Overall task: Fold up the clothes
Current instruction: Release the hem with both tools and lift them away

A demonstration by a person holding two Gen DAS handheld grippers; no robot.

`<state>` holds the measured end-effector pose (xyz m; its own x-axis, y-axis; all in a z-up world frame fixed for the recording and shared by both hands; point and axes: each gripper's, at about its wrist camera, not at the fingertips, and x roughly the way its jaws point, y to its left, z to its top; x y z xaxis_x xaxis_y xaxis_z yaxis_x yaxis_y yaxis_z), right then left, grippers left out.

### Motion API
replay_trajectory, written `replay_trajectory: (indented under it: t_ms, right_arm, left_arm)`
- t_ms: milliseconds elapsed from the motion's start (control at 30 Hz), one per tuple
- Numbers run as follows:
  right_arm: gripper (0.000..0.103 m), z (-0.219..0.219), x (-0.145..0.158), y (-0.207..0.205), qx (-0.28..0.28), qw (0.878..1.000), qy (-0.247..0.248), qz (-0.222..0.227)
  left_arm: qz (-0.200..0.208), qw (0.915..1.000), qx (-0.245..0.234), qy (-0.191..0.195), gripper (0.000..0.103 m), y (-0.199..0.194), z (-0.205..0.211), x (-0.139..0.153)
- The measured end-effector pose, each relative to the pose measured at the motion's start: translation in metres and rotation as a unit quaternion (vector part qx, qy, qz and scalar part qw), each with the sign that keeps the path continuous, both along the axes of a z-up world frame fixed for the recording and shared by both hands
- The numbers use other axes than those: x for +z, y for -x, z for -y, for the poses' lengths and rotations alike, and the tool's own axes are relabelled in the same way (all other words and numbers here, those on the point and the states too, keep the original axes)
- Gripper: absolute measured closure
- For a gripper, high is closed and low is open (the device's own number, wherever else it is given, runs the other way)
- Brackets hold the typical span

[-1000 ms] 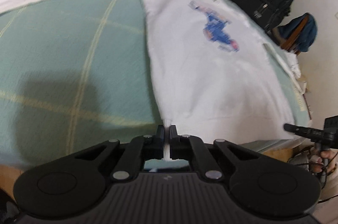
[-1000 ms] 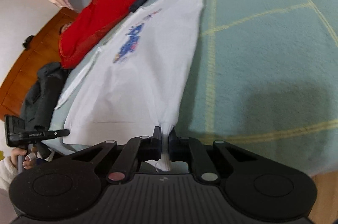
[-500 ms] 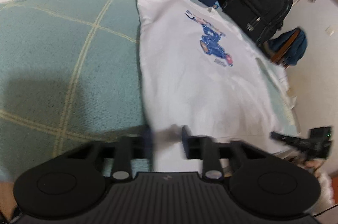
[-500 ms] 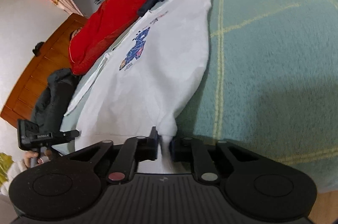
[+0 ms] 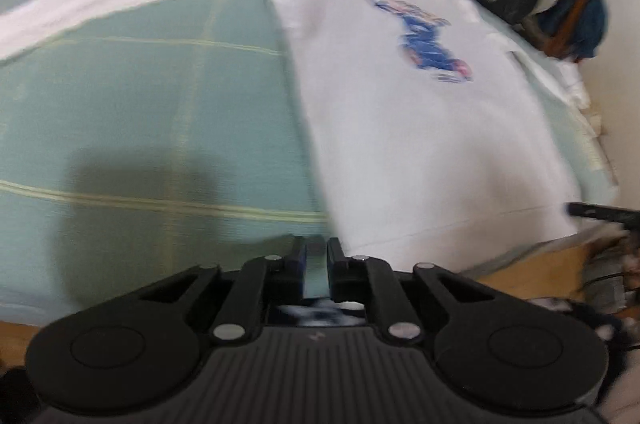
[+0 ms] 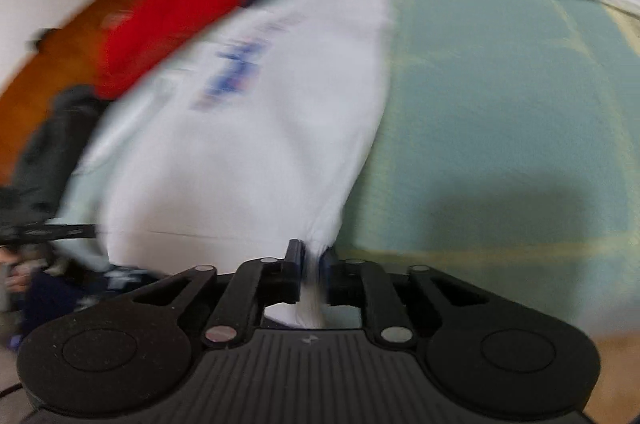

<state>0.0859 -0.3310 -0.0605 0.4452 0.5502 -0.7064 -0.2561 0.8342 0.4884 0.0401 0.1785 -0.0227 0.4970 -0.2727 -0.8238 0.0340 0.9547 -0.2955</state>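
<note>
White cloth sat bunched between the jaws of my right gripper (image 6: pixel 311 256), which were opening with the hem corner of the shirt (image 6: pixel 256 152) not yet slipped free, while my left gripper (image 5: pixel 317 249) was also easing open with nothing between its fingers, only bedspread (image 5: pixel 160 128) showing in the narrow gap and the other hem corner just beside it. Outward from both, the shirt lay print-up and fairly flat on the bedspread, one sleeve (image 5: pixel 120 0) stretched sideways. To do this release well, I judged, both corners should drop together before I drew away, so the hem stays straight.
</note>
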Motion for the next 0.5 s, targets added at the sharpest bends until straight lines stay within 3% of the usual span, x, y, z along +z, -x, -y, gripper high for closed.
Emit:
replay_trajectory:
  t_ms: [67,133,267,367,500]
  right_arm:
    - [0.081,0.009,0.012,-0.002,-0.015,1.0,-0.004,0.02]
    - [0.077,0.008,0.032,-0.012,-0.016,0.998,0.01,0.058]
    - [0.065,-0.021,0.065,-0.061,0.028,0.993,0.032,0.11]
    - [0.06,-0.052,0.068,-0.107,0.066,0.988,0.058,0.127]
    - [0.059,-0.081,0.049,-0.162,0.097,0.987,0.072,0.106]
  left_arm:
    - [0.018,0.9996,0.015,-0.012,0.088,-0.005,-0.01,0.013]
    - [0.047,0.9983,0.024,-0.022,0.074,-0.021,-0.013,0.032]
    - [0.088,0.996,0.013,-0.01,0.073,-0.089,-0.001,0.051]
    - [0.097,0.9952,0.004,-0.003,0.073,-0.146,0.017,0.039]
    - [0.082,0.9966,0.005,-0.008,0.073,-0.204,0.027,0.005]
